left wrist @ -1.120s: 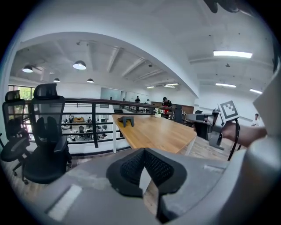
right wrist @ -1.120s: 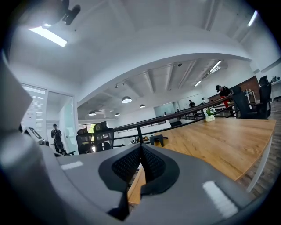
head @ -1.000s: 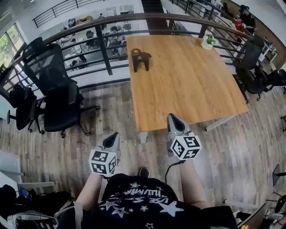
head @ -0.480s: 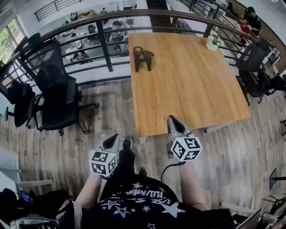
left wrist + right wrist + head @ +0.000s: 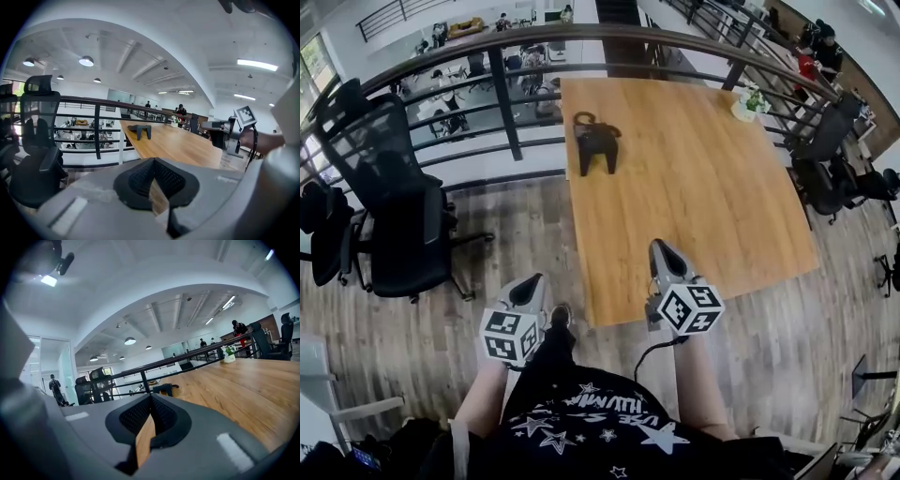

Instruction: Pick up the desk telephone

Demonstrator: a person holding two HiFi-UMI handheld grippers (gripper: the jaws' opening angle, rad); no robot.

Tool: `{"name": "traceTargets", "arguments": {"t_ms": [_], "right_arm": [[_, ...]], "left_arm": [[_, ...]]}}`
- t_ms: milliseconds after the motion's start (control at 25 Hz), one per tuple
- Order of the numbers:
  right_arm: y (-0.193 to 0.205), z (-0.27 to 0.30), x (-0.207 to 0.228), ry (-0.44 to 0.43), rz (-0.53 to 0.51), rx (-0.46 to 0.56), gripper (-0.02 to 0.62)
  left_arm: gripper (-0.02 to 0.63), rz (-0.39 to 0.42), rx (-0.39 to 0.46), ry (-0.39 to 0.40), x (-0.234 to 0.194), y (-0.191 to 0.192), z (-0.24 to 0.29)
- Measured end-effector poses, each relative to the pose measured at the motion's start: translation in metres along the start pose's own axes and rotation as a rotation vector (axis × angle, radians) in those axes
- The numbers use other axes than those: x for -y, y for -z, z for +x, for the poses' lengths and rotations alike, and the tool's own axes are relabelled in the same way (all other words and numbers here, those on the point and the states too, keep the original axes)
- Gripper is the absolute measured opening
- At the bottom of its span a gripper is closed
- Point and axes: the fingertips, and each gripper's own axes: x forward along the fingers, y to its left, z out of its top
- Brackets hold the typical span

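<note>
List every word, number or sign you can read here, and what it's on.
The person's shirt: white lettering among stars, upside down, too blurred to read.
Cubes on the left tool and right tool: square marker patterns, no words.
No other text is legible.

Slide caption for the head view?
Left gripper and right gripper, shut, at the table's near edge; desk telephone far across.

On my left gripper (image 5: 153,163) the jaws meet on nothing, with the telephone (image 5: 139,130) at twelve o'clock on the table (image 5: 185,146) and a chair (image 5: 36,140) at nine.
</note>
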Motion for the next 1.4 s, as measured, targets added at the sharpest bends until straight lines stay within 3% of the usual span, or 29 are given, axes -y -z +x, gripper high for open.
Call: {"name": "traceTargets", "arguments": {"t_ms": [240,840,1040,1120,1240,1400], "right_arm": [[-0.015,0.065,0.010,0.003,0.082,-0.018,0.002],[-0.027,0.181,0.037,0.037,0.287,-0.115,0.002],[-0.027,0.221,0.040,0.031,0.438,-0.093,0.007],[-0.019,0.236,0.040,0.022,0.522,-0.090,0.066],[-0.010,0.258,0.044,0.026,0.646,-0.070,0.103],[0.006,0.284,0.060,0.061,0.832,-0.027,0.217]], "left_arm": [[0.002,-0.014,0.007,0.010,-0.044,-0.033,0.044],[0.002,0.030,0.048,0.063,-0.108,-0.118,0.122],[0.002,0.012,0.051,0.084,-0.126,-0.124,0.145],[0.002,0.008,0.045,0.092,-0.130,-0.124,0.152],[0.002,0.002,0.036,0.098,-0.137,-0.126,0.162],[0.002,-0.020,0.024,0.098,-0.149,-0.127,0.174]]}}
